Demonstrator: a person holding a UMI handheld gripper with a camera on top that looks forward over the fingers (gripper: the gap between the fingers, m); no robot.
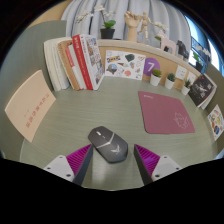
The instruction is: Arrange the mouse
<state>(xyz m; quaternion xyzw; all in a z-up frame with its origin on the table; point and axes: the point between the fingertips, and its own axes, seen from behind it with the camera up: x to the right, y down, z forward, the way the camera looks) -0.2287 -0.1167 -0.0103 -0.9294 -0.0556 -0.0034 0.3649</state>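
Between open fingers, unlabelled mouse

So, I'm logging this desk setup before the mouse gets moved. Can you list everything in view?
mouse: one, dark grey, on the desk between the gripper's fingers, gaps either side
mouse mat: one, dull pink, beyond and right of the mouse
desk: one, grey-green
books: a row, red and white spines, upright at the back left
board: one, beige, leaning left of the books
potted plant: one, on the shelf behind
cards: several, propped along the back
gripper: one, open, magenta pads
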